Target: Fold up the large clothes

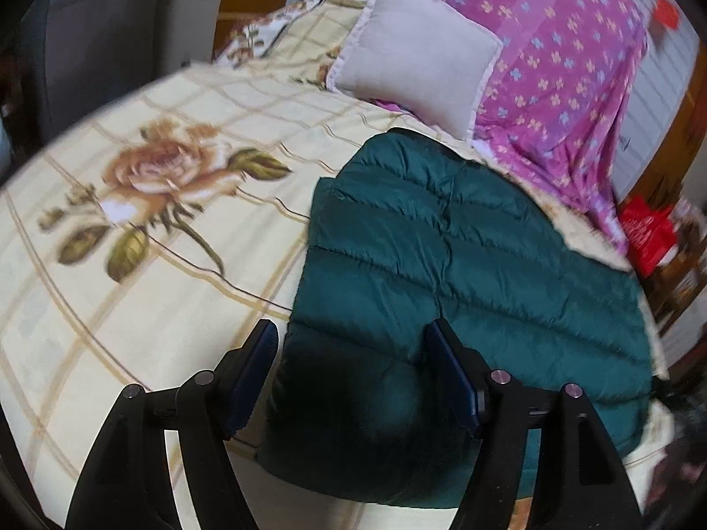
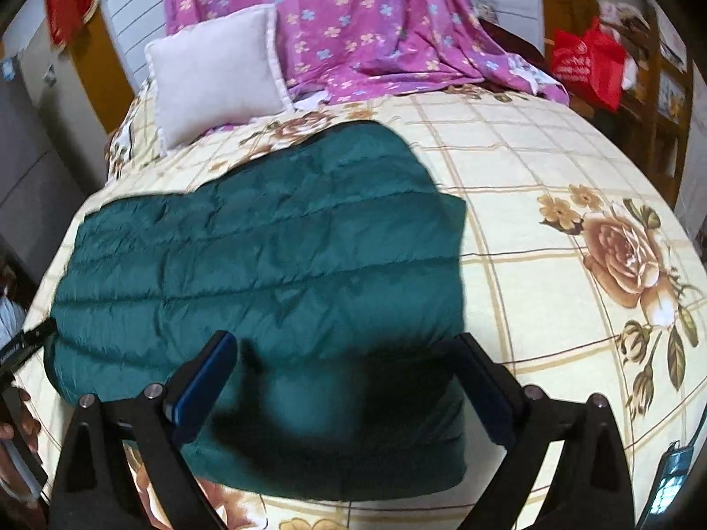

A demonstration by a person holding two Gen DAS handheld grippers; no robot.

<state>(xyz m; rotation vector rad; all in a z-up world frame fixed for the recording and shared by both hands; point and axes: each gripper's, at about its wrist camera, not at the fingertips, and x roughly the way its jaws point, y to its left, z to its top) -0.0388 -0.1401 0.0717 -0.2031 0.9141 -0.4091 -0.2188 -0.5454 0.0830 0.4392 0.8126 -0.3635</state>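
Note:
A dark green quilted down jacket [image 1: 464, 274] lies folded into a rough rectangle on the cream floral bedspread [image 1: 146, 265]. My left gripper [image 1: 351, 344] hovers open over the jacket's near left part, its blue-padded fingers [image 1: 254, 371] wide apart with nothing between them. In the right wrist view the same jacket [image 2: 274, 265] fills the left and middle. My right gripper [image 2: 349, 349] is open above its near right edge, casting a shadow on the fabric. A hand [image 2: 17, 424] shows at the far left edge of that view, beside the other gripper.
A white pillow [image 1: 415, 53] leans at the head of the bed beside a purple flowered sheet [image 1: 561, 66]. A red bag [image 2: 587, 66] sits on wooden shelves past the bed. A phone-like device [image 2: 669, 481] lies at the bed's near right edge. The bedspread [image 2: 552, 265] extends right of the jacket.

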